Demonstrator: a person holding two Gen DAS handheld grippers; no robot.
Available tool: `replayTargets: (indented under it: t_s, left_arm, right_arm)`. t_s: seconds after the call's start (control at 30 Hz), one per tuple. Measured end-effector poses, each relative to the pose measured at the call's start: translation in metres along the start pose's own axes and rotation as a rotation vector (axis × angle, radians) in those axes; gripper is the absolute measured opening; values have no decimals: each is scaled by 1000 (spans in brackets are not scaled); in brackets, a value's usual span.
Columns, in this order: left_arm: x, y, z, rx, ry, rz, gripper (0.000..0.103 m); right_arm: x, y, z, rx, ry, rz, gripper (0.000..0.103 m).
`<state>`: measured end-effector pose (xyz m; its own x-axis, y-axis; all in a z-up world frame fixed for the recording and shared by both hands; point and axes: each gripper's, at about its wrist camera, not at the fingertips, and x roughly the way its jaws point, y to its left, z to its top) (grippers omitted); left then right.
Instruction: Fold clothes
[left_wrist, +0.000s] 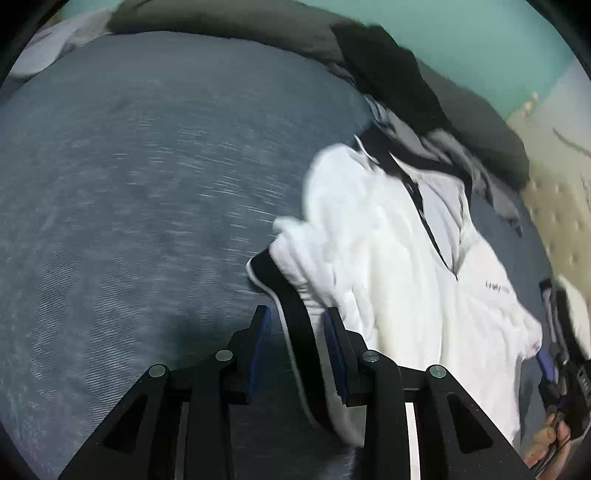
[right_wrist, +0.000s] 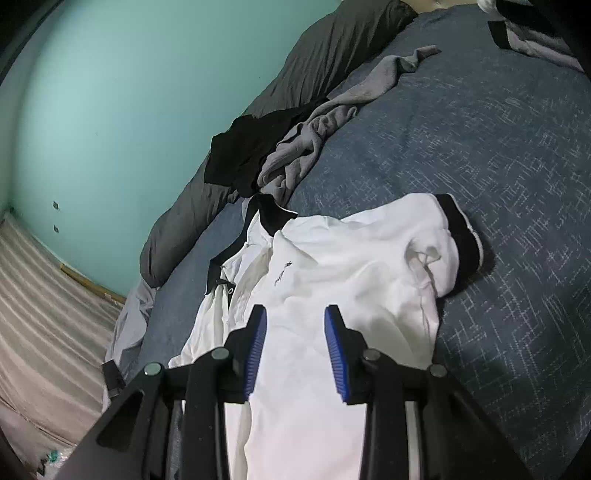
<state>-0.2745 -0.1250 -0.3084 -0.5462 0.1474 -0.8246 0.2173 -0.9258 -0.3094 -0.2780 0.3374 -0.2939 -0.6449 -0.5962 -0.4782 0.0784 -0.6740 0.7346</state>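
Observation:
A white polo shirt with black collar and black sleeve cuffs lies crumpled on the blue bedspread. In the left wrist view the shirt fills the right half. My left gripper is open, with the shirt's black sleeve cuff running between its jaws; the view is blurred. My right gripper is open and empty, just above the shirt's body. The other sleeve cuff lies to its upper right. The right gripper also shows at the left wrist view's right edge.
A grey garment and a black garment lie bunched near the bed's far edge beside a dark grey duvet. A teal wall stands behind. Striped floor covering lies left of the bed.

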Motion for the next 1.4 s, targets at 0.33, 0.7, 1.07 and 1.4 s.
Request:
replayTargets:
  t_s: [0.33,0.7,1.07,1.4]
  left_arm:
    - [-12,-12,10,77,-37,35,40]
    - [0,23,34,-4,-34,-23,52]
    - [16,-16,33,117,-9,-65,51]
    - [9,-30,31,194,-32,-44,14]
  right_arm:
    - [1,-1,1,8,5,11,32]
    - [4,-1,-1,10,15,10,32]
    - [9,-2,-2,11,22,7,32]
    - [9,-3,-1,14,24,8,32]
